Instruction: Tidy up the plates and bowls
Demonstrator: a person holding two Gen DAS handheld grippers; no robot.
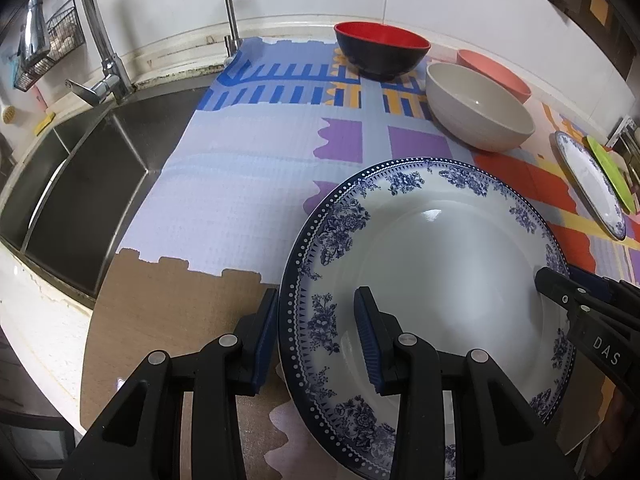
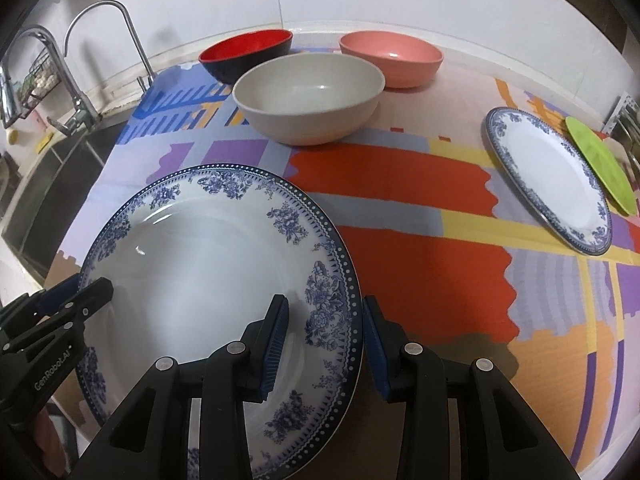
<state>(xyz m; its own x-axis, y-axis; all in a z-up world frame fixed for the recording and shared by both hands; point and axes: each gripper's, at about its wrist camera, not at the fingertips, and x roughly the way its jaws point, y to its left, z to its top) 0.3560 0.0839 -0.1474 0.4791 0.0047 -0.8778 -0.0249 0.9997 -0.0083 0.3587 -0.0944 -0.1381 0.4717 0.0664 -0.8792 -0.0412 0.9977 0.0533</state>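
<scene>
**Two grippers straddle the rim of one blue-patterned plate**

The left gripper (image 1: 318,336) sits nearest its camera, its two blue-padded fingers spread wide on either side of the left rim of a large plate (image 1: 432,264); one finger is outside the rim, the other over the plate's white well. Neither pad visibly presses the rim, so the jaws stand open around it rather than clamped. The right gripper (image 2: 326,340) does the same at the opposite edge of the same plate (image 2: 208,264), one finger inside, one outside, with a gap showing on both sides of the rim.

The plate appears slightly raised or tilted above a colourful mat (image 2: 400,200) on the counter; whether its underside touches the mat cannot be told.

Behind it stand three bowls: a grey bowl (image 2: 308,96) nearest, a red-and-black bowl (image 2: 248,54) behind it to the left, and a pink bowl (image 2: 392,56) to the right. Well apart to the right lies a second blue-patterned plate (image 2: 548,176), beside a green plate (image 2: 600,164). A steel sink (image 1: 80,184) with a tap (image 1: 96,40) lies to the left of the mat.
</scene>
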